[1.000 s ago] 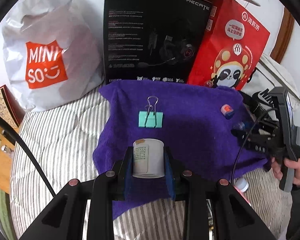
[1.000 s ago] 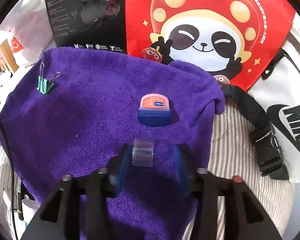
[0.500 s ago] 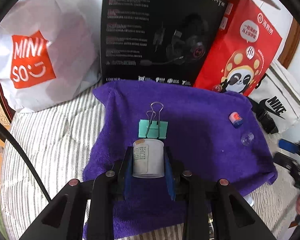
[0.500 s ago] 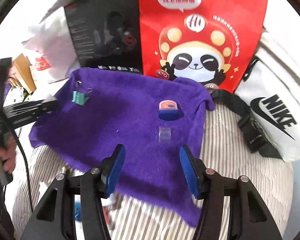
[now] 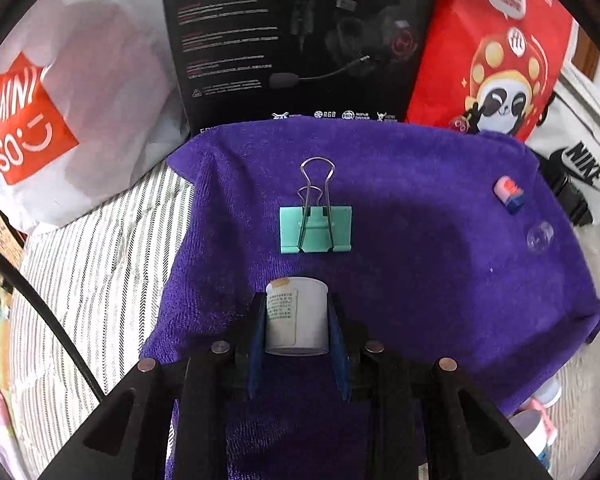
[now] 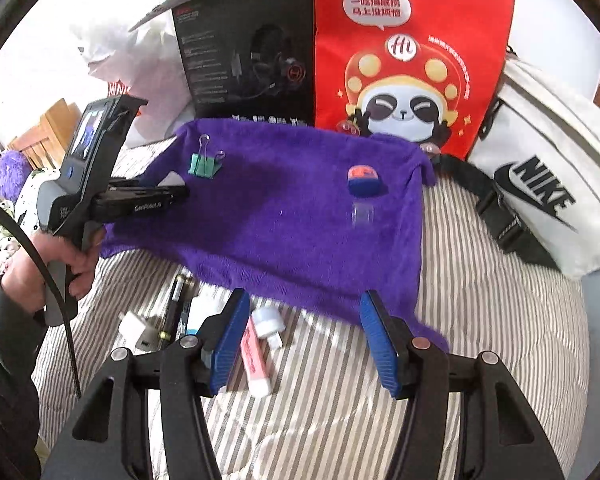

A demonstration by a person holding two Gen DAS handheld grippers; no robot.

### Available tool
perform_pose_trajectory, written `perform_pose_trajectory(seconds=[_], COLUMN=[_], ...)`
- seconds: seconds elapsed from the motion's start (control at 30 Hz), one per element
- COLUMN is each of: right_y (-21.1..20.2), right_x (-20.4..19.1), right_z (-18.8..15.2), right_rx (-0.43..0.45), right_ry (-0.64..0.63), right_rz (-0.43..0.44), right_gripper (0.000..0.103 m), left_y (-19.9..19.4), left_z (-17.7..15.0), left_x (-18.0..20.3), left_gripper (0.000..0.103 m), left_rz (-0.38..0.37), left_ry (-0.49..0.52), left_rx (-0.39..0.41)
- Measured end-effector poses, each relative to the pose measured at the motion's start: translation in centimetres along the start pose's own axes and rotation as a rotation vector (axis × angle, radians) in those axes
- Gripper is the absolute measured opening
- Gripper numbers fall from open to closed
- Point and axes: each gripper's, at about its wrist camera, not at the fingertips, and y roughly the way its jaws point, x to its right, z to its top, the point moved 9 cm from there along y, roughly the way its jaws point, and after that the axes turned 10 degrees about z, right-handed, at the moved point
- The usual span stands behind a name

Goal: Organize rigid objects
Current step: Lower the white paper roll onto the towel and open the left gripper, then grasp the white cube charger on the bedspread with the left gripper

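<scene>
So the grey-and-white striped quilted bed (image 6: 480, 320) has a fuzzy purple towel (image 6: 300, 240) spread on it, plus a pink tube (image 6: 254, 360), small white bottle (image 6: 269, 322) and white plug (image 6: 134, 330) just beside the towel's near edge.

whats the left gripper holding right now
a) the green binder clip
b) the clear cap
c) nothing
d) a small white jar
d: in the left wrist view the left gripper has its blue pads pressed on both sides of the small white jar, while the green binder clip and the clear cap lie free on the purple towel.
</scene>
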Motion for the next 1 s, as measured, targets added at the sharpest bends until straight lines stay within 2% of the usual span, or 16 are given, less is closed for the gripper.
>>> perform_pose_trajectory(seconds=[0.2, 0.37, 0.47, 0.57, 0.67, 0.77, 0.9, 1.0], right_y=[-0.7, -1.8, -2.4, -3.0, -3.7, -4.6, -5.5, -6.1], right_x=[0.1, 0.5, 0.8, 1.0, 1.1, 1.3, 1.4, 1.2], right_z=[-1.7, -2.8, -3.4, -3.8, -4.1, -4.7, -5.2, -5.5], right_rx=[-0.001, 0.006, 0.009, 0.018, 0.031, 0.038, 0.047, 0.058], right_ry=[0.08, 0.098, 0.111, 0.12, 0.13, 0.126, 0.144, 0.152], right_rz=[0.035, 0.03, 0.038, 0.037, 0.038, 0.017, 0.021, 0.024], right_gripper=[0.057, 0.057, 0.057, 0.057, 0.057, 0.057, 0.057, 0.057], left_y=[0.1, -0.2, -0.8, -1.7, -4.3, -8.3, -12.2, -13.0], left_z=[0.0, -0.6, -1.3, -1.9, -2.5, -3.5, -6.4, -8.2], left_x=[0.0, 0.1, 0.4, 0.0, -0.7, -0.6, 1.0, 2.4], left_gripper=[0.029, 0.045, 0.047, 0.047, 0.047, 0.047, 0.047, 0.047], left_rz=[0.001, -0.04, -0.006, 0.012, -0.02, -0.056, -0.116, -0.108], left_ry=[0.023, 0.033, 0.069, 0.041, -0.015, -0.043, -0.045, -0.007], left_rx=[0.011, -0.028, -0.034, -0.038, -0.024, 0.036, 0.048, 0.036])
